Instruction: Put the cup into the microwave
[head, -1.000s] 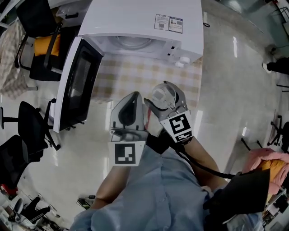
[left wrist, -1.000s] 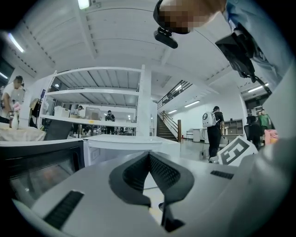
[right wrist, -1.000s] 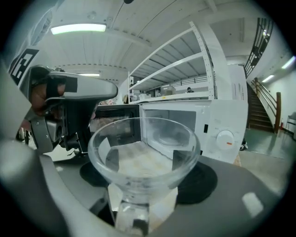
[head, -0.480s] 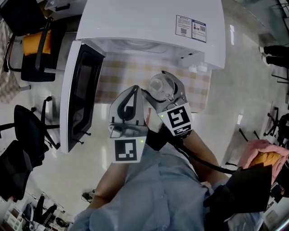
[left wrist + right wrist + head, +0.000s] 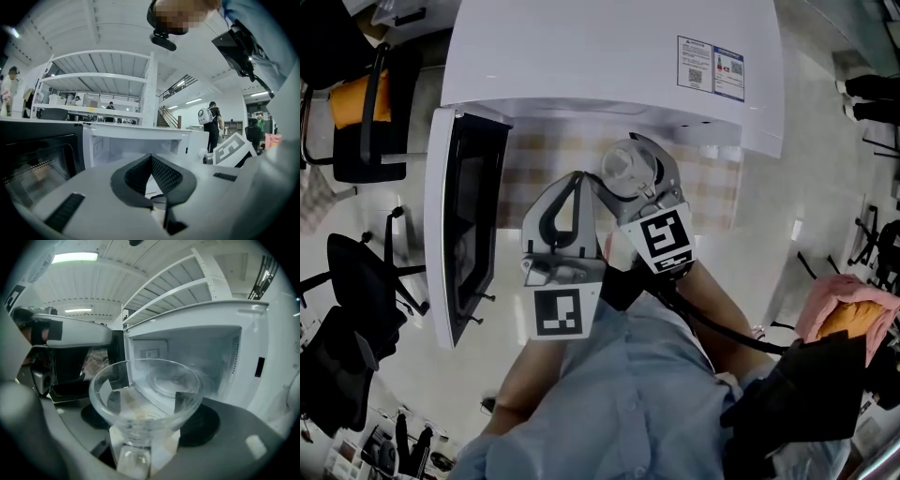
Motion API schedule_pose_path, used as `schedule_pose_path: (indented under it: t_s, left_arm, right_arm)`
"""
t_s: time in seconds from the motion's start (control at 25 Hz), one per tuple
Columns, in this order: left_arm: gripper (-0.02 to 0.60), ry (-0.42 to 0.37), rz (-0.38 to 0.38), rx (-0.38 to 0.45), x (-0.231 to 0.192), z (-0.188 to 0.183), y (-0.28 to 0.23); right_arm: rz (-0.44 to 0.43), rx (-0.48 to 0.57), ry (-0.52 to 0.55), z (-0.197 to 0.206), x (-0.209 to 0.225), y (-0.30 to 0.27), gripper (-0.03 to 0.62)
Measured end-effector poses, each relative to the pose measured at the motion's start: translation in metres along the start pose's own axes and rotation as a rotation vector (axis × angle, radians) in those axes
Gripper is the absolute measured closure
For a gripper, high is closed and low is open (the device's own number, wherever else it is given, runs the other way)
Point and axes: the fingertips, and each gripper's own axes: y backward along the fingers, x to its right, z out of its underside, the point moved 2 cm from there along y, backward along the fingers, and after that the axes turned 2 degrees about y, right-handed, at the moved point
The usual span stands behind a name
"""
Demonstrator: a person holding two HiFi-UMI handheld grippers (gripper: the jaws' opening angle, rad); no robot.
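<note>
stickers (image 5: 711, 67) on microwave (image 5: 581, 56) top (print too small), nothing readable

Since a second ago, the left gripper (image 5: 577, 178) and the right gripper (image 5: 630, 173), with the cup (image 5: 623, 169) between its fingers, have been carried forward over the checked tabletop (image 5: 717, 183), so that the cup is now brought just short of the open microwave (image 5: 609, 56).
</note>
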Motion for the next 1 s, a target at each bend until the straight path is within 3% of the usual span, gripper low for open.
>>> schedule_pose_path:
  t_s: [1.0]
  left_arm:
    - [0.574,0.040,0.003,-0.036,-0.035,0.002,-0.052]
  right_arm:
    - [0.044,-0.014,-0.044,-0.019,0.055,-0.069,0.220]
